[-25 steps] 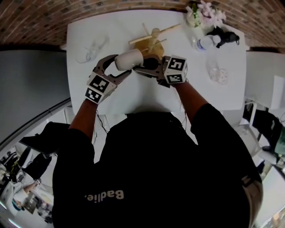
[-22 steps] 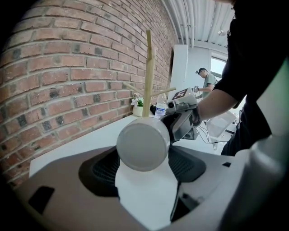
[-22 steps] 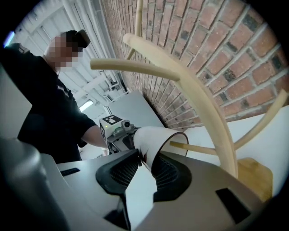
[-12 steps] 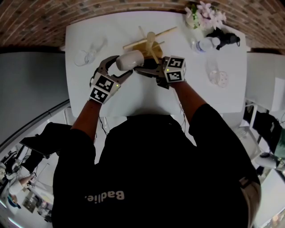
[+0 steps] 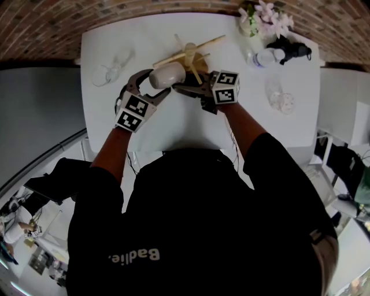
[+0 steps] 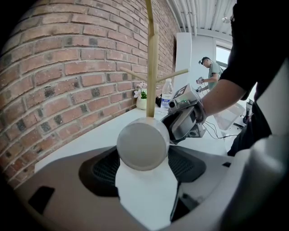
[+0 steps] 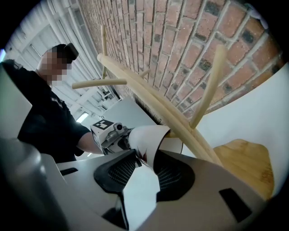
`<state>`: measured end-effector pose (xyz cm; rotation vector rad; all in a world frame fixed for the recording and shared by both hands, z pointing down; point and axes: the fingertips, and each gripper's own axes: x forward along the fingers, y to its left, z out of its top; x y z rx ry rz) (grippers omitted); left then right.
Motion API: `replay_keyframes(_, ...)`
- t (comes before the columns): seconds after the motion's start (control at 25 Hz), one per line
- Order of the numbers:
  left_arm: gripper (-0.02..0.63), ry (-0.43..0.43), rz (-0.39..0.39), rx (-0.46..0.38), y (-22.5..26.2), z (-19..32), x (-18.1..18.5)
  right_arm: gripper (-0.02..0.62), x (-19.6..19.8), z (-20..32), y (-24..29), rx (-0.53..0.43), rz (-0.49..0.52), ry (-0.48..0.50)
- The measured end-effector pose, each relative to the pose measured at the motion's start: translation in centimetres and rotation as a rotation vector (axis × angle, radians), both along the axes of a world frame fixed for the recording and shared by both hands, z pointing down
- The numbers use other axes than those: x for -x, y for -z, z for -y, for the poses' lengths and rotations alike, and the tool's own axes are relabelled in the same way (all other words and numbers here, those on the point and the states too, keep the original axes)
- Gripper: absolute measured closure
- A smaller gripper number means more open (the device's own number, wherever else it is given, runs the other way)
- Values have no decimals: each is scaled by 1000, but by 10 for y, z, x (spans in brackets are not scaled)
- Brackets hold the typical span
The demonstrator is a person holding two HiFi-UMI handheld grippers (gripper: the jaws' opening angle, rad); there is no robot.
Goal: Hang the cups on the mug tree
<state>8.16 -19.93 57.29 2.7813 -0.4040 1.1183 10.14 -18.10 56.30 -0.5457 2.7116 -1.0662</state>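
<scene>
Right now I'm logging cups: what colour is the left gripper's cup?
Plain white round cup; clearest in the left gripper view.

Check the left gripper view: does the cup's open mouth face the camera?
No, the white cup shows its closed round base to the camera, held between the jaws of the left gripper.

The mug tree (image 5: 191,55) is standing at the middle back of the table (image 5: 173,124), with the cup (image 5: 166,77) hovering just before it, to its left. A bottle (image 5: 263,56) and flowers (image 5: 263,16) are sitting at the back right corner.
</scene>
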Motion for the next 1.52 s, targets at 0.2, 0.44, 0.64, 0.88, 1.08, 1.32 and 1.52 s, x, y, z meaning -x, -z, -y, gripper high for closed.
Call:
replay_keyframes(0.2,273,0,19,0,-5,1,-5,442,-6,1,-5,23,10,3)
replay_keyframes(0.44,273,6,43,2,-10,0,-4,436,-6,2,-8,40,1,13)
replay_keyframes(0.64,273,25,60,30,-11,-2,-4,436,-6,2,-10,50,-26,25)
replay_keyframes(0.88,273,10,83,25,-18,0,-2,433,-8,3,-13,59,-46,19)
replay_keyframes(1.08,276,6,98,30,-19,-2,-2,433,-9,2,-13,73,-44,0)
replay_keyframes(1.32,276,-2,85,19,-23,-4,-1,433,-11,1,-9,85,-39,-17)
replay_keyframes(1.52,274,2,68,8,-22,-3,-3,416,-18,-1,-15,85,-91,-34)
